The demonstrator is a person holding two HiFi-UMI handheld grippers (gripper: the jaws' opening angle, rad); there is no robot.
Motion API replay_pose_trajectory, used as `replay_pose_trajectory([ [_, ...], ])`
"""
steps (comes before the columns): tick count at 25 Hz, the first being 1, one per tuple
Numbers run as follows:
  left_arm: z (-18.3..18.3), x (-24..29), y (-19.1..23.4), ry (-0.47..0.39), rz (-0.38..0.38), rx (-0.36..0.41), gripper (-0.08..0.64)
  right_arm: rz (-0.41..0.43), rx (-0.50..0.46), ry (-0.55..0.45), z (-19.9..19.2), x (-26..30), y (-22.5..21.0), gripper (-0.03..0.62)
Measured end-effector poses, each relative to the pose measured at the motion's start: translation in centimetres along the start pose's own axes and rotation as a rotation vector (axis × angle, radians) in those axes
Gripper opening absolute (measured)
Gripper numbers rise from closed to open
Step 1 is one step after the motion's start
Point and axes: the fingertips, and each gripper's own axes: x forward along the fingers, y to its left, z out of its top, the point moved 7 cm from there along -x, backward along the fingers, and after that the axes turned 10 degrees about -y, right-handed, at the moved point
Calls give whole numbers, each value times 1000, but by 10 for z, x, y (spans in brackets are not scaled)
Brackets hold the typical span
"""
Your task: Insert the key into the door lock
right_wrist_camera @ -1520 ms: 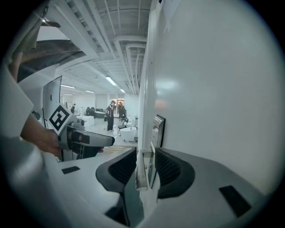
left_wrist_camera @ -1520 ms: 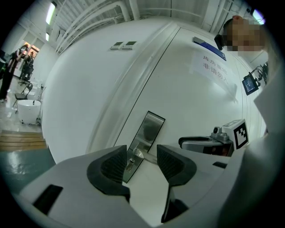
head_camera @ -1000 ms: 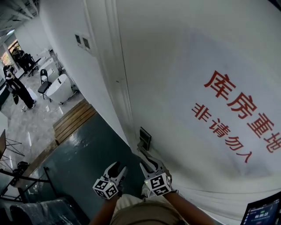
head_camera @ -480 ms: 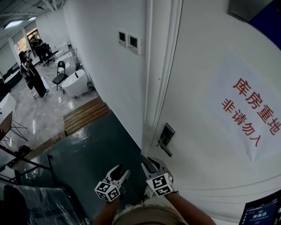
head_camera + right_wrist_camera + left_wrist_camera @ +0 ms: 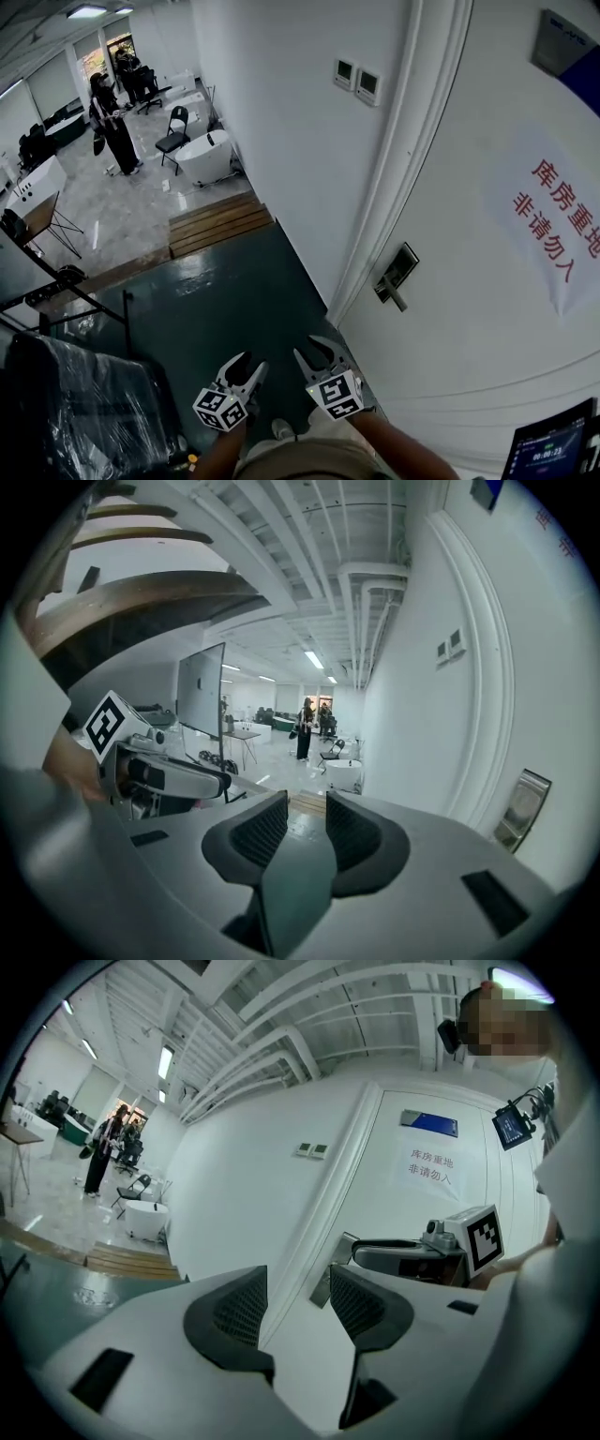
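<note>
The white door [image 5: 487, 309] fills the right of the head view. Its metal lock plate with a lever handle [image 5: 396, 275] sits near the door's left edge. No key shows in any view. My left gripper [image 5: 247, 364] and right gripper [image 5: 314, 348] hang side by side low in the view, well below and left of the lock. Both are open, with nothing between the jaws. Past the empty left gripper [image 5: 298, 1288] I see the lock plate [image 5: 342, 1244] and the right gripper's body. Beside the empty right gripper [image 5: 307, 822] the lock plate [image 5: 522, 808] stands far right.
A red-lettered paper notice [image 5: 561, 225] hangs on the door. Two wall switches [image 5: 357, 79] sit left of the door frame [image 5: 394, 197]. A dark green floor [image 5: 206, 300] lies below, with a plastic-wrapped chair [image 5: 75, 403] at the left. A person [image 5: 111, 122] stands far off.
The head view has swung, so the lock and notice now sit higher and further right, and more of the room shows. Both grippers keep their low place, still open.
</note>
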Motion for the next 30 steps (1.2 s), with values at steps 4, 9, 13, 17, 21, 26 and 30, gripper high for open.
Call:
replay_pose_trajectory([
  [4, 4, -50, 17, -45, 76, 18, 210, 83, -19, -11, 1, 11, 47, 114],
  [9, -5, -98, 25, -79, 168, -19, 210, 180, -51, 7, 5, 14, 91, 114],
  [13, -17, -120, 27, -71, 201, -36, 210, 222, -57, 15, 3, 16, 109, 114],
  [17, -20, -135, 31, -72, 225, -35, 210, 252, -63, 23, 0, 20, 123, 114],
  [21, -23, -138, 35, -49, 220, 0, 210, 235, -82, -30, 5, 17, 129, 113],
  [26, -25, -145, 36, -43, 236, 0, 210, 213, -95, -62, 6, 12, 129, 114],
  [30, -27, -149, 33, -45, 242, -1, 210, 197, -90, -47, 1, 13, 122, 114],
])
